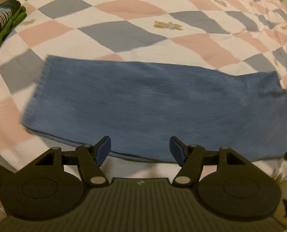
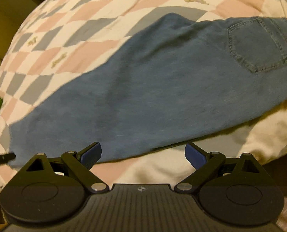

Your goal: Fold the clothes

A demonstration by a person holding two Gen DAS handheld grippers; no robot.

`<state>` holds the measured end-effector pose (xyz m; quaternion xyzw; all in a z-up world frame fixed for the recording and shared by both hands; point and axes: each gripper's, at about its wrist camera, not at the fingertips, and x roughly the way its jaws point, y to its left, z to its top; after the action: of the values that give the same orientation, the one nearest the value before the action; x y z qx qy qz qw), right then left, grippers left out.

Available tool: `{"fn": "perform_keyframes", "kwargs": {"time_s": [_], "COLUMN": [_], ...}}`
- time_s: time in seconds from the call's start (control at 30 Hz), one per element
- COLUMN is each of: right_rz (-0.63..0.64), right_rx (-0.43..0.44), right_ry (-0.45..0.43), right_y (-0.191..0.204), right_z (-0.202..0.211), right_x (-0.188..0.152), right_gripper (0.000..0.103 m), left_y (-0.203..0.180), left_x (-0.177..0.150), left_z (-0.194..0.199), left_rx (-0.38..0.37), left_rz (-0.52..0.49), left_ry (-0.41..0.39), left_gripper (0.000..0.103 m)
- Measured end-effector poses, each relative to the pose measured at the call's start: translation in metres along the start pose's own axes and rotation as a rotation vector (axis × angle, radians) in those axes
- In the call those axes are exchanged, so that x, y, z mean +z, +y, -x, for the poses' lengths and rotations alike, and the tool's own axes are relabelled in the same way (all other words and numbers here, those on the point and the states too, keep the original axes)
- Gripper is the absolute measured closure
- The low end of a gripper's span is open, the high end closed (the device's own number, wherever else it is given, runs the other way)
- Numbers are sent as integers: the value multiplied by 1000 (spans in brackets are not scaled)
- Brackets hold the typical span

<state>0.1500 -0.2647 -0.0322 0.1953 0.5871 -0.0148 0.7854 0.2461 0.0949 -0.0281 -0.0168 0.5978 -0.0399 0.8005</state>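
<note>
lying flat on the checked quilt (image 1: 124,9), the jeans (image 1: 143,100) are seen folded lengthwise, their long axis running along the quilt's near edge, hem toward the stacked clothes (image 1: 2,25) and back pocket (image 2: 257,46) at the far end. denim is judged heavy, fairly stiff and not slippery; hem and waistband would be gripped best. the left gripper (image 1: 140,150) and right gripper (image 2: 142,155) are spread, nothing pinched, over the jeans' near edge.
</note>
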Motion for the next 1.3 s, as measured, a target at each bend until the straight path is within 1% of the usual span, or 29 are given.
{"fn": "perform_keyframes", "kwargs": {"time_s": [0.07,0.1,0.17,0.2,0.27,0.37,0.47,0.5,0.57,0.6,0.7,0.8,0.9,1.0,1.07,1.1,1.13,1.17,1.2,1.27,1.3], "right_rz": [62,82,114,132,168,200,189,180,166,164,204,240,265,288,312,324,335,332,326,268,235], "right_rx": [-1,1,29,25,21,95,180,203,231,240,291,346,401,421,411,399,383,373,364,349,346], "right_ry": [1,-2,-10,-9,7,-18,-59,-78,-113,-129,-197,-253,-310,-371,-414,-430,-445,-452,-457,-451,-447], "right_y": [-25,-38,-65,-76,-93,-107,-118,-123,-135,-140,-153,-164,-175,-179,-177,-175,-173,-171,-169,-168,-168], "right_z": [4,6,8,7,2,-4,-20,-26,-41,-48,-57,-61,-68,-75,-77,-78,-78,-78,-77,-72,-69], "right_x": [8,13,22,26,33,38,40,40,34,31,18,8,0,-9,-17,-19,-22,-24,-25,-26,-27], "right_gripper": [8,11,15,17,20,22,27,28,29,32,32,32,32,32,29,29,29,29,29,28,25], "left_y": [-31,-47,-74,-86,-102,-109,-98,-93,-79,-75,-79,-88,-88,-84,-74,-67,-57,-46,-32,5,25], "left_x": [-12,-18,-27,-32,-40,-48,-53,-55,-61,-67,-82,-96,-105,-111,-114,-115,-117,-119,-121,-122,-123], "left_z": [-7,-10,-16,-18,-22,-31,-51,-60,-74,-77,-81,-86,-90,-91,-86,-81,-74,-67,-58,-45,-40], "left_rx": [-8,-15,-43,-55,-71,-69,-75,-68,-68,-76,-68,-47,-59,-87,-124,-151,-170,-185,-178,-171,-173], "left_rz": [32,47,80,95,108,105,123,125,151,151,68,-20,-47,-50,-21,5,40,76,123,250,319], "left_ry": [-23,-33,-53,-57,-73,-124,-178,-184,-190,-214,-289,-359,-425,-477,-497,-503,-511,-521,-539,-564,-571], "left_gripper": [43,45,45,45,46,46,47,47,55,57,55,49,47,48,56,62,63,63,63,60,58]}}
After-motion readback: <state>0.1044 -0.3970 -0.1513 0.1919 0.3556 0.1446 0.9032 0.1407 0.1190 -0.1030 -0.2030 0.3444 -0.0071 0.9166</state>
